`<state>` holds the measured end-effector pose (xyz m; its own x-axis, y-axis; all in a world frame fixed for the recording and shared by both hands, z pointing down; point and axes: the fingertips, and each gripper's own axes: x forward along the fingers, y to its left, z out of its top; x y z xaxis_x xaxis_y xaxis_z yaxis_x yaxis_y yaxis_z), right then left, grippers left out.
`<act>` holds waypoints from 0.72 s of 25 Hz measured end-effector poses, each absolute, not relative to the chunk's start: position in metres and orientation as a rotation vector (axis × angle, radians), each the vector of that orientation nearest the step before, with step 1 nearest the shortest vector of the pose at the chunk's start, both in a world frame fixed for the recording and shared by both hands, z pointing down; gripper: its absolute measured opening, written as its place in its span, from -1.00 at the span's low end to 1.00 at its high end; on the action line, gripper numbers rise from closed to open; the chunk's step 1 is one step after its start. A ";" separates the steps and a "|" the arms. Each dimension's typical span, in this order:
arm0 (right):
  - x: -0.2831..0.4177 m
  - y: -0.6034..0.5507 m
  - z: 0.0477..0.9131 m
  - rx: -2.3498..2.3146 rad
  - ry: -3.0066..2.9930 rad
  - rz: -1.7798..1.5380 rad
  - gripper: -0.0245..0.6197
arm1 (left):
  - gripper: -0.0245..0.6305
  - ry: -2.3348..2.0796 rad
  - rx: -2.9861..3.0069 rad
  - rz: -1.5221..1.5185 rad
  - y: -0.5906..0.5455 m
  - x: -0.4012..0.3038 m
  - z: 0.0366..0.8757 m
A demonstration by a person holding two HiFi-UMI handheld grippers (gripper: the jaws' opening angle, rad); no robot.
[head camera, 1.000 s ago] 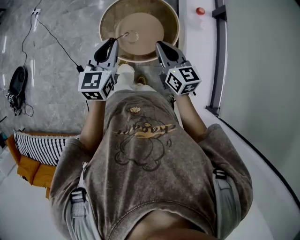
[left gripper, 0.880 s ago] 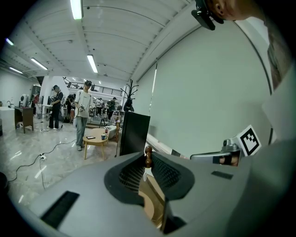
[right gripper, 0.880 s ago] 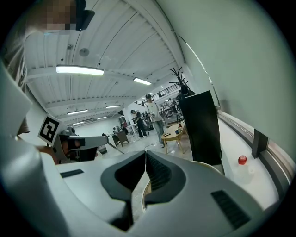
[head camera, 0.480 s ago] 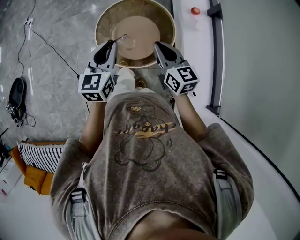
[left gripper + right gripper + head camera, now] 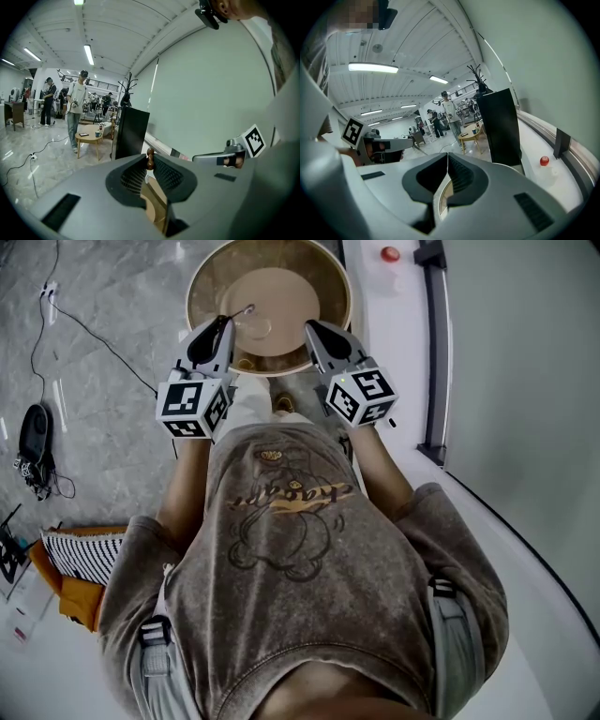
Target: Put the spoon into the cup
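My left gripper (image 5: pixel 225 324) is shut on a thin spoon (image 5: pixel 241 312), which pokes out over the near part of the round wooden table (image 5: pixel 202 282). In the left gripper view the spoon's brown knobbed end (image 5: pixel 150 158) stands up between the closed jaws of the left gripper (image 5: pixel 149 164). A small round clear thing, apparently the cup (image 5: pixel 258 326), sits on the table just right of the spoon. My right gripper (image 5: pixel 310 328) hovers at the table's near edge, right of the cup. Its jaws are shut with nothing between them in the right gripper view (image 5: pixel 447 157).
A white ledge with a small red thing (image 5: pixel 389 254) runs along the right of the table. Cables (image 5: pixel 84 310) and a dark object (image 5: pixel 33 432) lie on the marble floor at left. A black panel (image 5: pixel 501 126), a low wooden table (image 5: pixel 89 137) and standing people lie ahead.
The person and both grippers have edged forward toward the round table, and the floor objects slid down in the head view. The spoon stays in the left jaws.
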<state>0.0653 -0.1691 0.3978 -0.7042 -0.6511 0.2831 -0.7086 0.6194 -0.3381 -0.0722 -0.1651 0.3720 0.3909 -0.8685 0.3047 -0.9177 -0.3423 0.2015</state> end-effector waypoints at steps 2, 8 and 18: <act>0.060 -0.170 0.401 1.136 -2.704 0.661 -0.86 | -0.76 -1.547 2.315 0.208 -0.168 -0.074 0.375; 0.053 -0.174 0.411 1.146 -2.686 0.692 -0.86 | -0.76 -1.525 2.305 0.220 -0.177 -0.079 0.387; 0.058 -0.185 0.436 1.202 -2.646 0.732 -0.86 | -0.76 -1.468 2.297 0.235 -0.192 -0.075 0.416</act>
<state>0.0577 -0.1854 0.4363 -0.6697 -0.6692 0.3219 -0.7395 0.5615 -0.3712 -0.0754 -0.1921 0.4163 0.4336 -0.8302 0.3504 -0.8981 -0.3666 0.2428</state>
